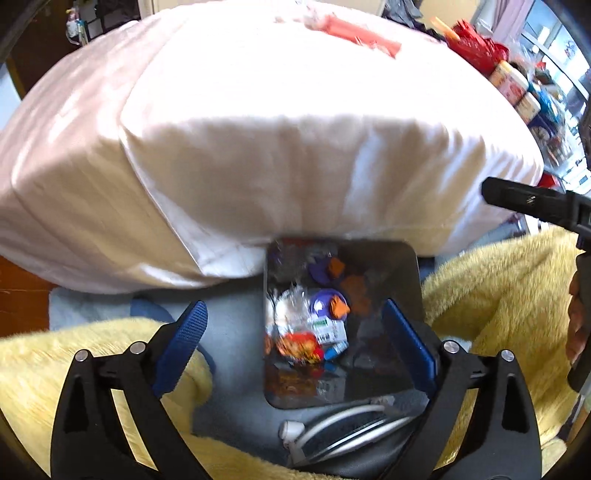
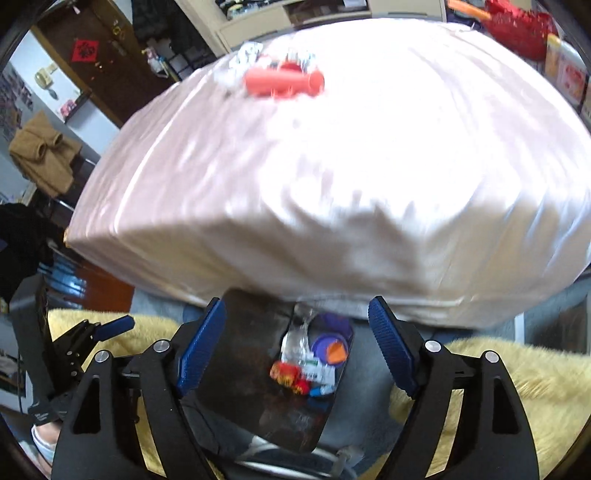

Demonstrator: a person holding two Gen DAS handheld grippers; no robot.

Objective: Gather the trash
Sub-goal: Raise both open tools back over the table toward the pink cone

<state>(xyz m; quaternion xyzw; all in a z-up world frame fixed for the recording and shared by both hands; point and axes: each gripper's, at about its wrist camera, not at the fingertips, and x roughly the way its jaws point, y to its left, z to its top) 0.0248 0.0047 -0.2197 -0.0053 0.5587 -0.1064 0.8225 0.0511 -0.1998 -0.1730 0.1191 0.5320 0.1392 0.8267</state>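
Observation:
A dark square bin point(image 1: 384, 266) stands on the floor against the bed and holds trash point(image 1: 314, 332): crinkled wrappers, a purple lid and orange scraps. My left gripper point(image 1: 293, 310) hangs open over the bin with nothing between its blue pads. My right gripper point(image 2: 297, 304) is open too, over the same bin point(image 2: 251, 332), and empty. On the pale bed sheet point(image 2: 332, 166) at the far side lie a salmon-red tube point(image 2: 282, 83) and silver foil wrappers point(image 2: 247, 55). The tube point(image 1: 365, 31) shows blurred in the left wrist view. Each gripper appears at the edge of the other's view.
A yellow fleece blanket point(image 1: 498, 288) lies on both sides of the bin. A white cable point(image 1: 332, 424) is coiled just in front of it. Boxes and red bags point(image 1: 517, 88) crowd the far right. A brown door point(image 2: 92, 55) and hanging brown garment point(image 2: 40, 155) are at left.

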